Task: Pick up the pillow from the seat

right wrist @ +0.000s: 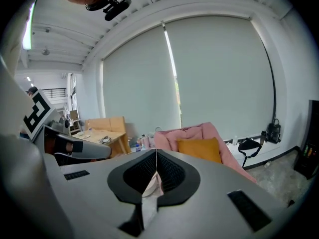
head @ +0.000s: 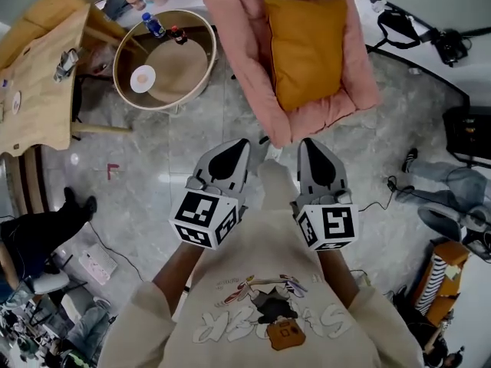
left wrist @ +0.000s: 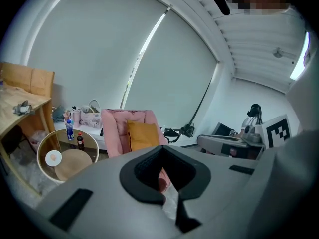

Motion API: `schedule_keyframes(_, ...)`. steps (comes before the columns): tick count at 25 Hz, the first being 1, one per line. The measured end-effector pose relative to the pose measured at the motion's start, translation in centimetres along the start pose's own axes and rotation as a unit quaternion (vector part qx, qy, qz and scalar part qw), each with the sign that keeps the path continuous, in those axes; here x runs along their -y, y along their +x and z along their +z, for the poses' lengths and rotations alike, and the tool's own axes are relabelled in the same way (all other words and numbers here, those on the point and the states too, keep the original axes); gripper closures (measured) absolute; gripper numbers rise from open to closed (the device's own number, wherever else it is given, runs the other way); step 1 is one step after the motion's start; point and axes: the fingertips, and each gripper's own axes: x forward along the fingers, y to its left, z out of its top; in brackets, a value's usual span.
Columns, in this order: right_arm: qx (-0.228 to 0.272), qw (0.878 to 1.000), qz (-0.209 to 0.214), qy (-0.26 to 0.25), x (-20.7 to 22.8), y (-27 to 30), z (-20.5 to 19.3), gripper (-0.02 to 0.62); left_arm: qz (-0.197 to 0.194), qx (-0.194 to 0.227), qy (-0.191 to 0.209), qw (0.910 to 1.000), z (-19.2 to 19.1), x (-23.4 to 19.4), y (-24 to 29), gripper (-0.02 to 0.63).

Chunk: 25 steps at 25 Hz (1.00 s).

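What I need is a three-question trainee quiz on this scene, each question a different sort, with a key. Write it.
1. True or false: the mustard pillow is already off the pink seat.
2. The left tongs and right tongs are: A) both shut and empty; B) both open; C) shut on the pillow.
3. In the head view, on which side of the seat does the round table stand?
Key: 1 false; 2 A; 3 left.

Mustard-yellow pillow (head: 305,46) leaning vs backrest of pink seat (head: 238,60), untouched.
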Motion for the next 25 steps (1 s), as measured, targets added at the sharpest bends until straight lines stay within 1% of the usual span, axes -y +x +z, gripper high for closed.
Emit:
schedule_keyframes(6,-0.017,1.0,0.018,0.016,6.0,3.6,0.8,0.574,0.018,-0.034,-0.006,0.9992,1.2,0.7,6.6,0.601)
schedule_keyframes(11,-0.013,0.998,0.058,0.02,9.9,6.4,2.2,0.574,0.038,-0.038,0.002,0.9985,3.2,1.6,11.8,0.601)
schedule_keyframes(14,-0.007,0.997,0.07,0.02,12.0,7.4,2.9,0.574,0.047,-0.04,0.002,0.9981,3.7,2.1,14.0,0.601)
schedule_keyframes(18,-0.003,0.996,0.081,0.023,13.2,8.7,3.4,0.574,0.052,-0.042,-0.001,0.9978,4.3,1.9,14.9,0.601)
schedule_keyframes(21,-0.013,0.996,0.087,0.029,13.5,9.1,3.1,0.572,0.055,-0.048,0.0,0.9973,4.3,1.5,15.3,0.601)
schedule_keyframes(25,-0.031,0.996,0.078,0.031,13.9,9.5,2.1,0.572,0.04,-0.054,-0.007,0.9977,4.2,0.6,16.6,0.595)
